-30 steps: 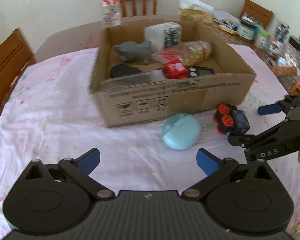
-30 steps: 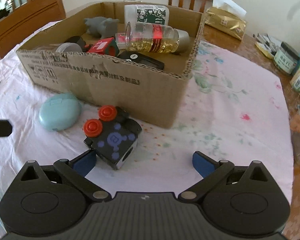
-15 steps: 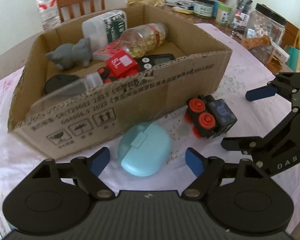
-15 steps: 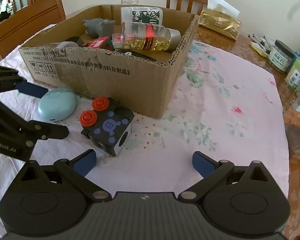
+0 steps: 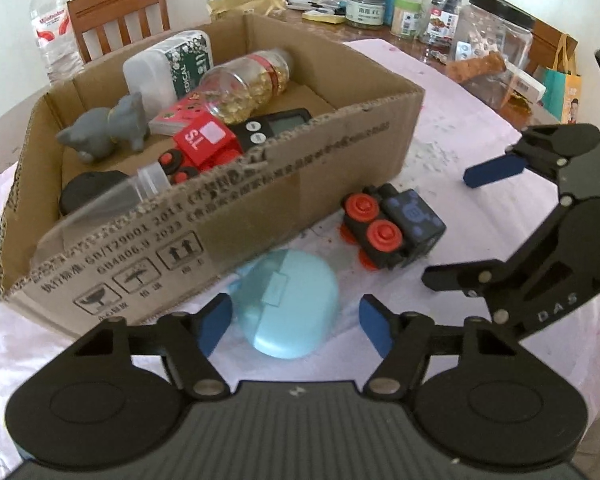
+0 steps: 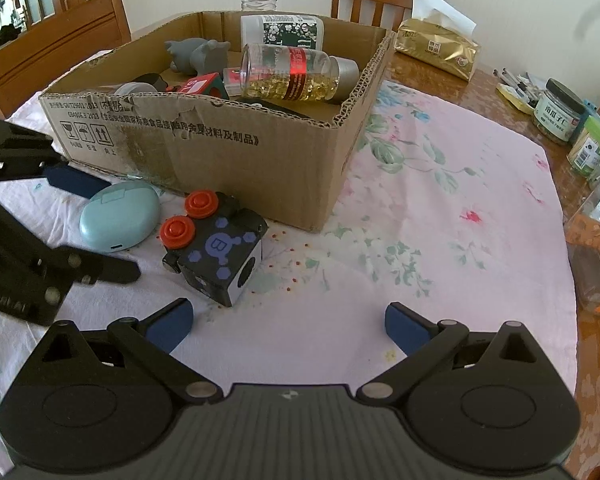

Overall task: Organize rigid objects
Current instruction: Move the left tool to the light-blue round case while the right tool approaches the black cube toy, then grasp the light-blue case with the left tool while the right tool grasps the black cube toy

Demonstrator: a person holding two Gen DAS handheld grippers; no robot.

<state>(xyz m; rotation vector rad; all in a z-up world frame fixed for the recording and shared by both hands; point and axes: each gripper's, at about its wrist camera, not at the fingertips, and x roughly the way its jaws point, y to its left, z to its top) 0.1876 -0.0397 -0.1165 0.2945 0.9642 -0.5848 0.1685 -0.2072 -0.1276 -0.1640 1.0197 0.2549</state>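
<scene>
Left tongs (image 5: 294, 322), jaws just narrowing, bracket the teal clamshell case (image 5: 290, 304) lying just near of the cardboard box (image 5: 236, 216); pads not yet pressing. Right tongs (image 6: 288, 320) spread, empty. Next: pinch, lift into box

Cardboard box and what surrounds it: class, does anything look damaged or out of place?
Yes. The cardboard box has a torn, ragged front rim. A black toy car lies tipped on its side on the cloth beside a blue case, both outside it.
</scene>
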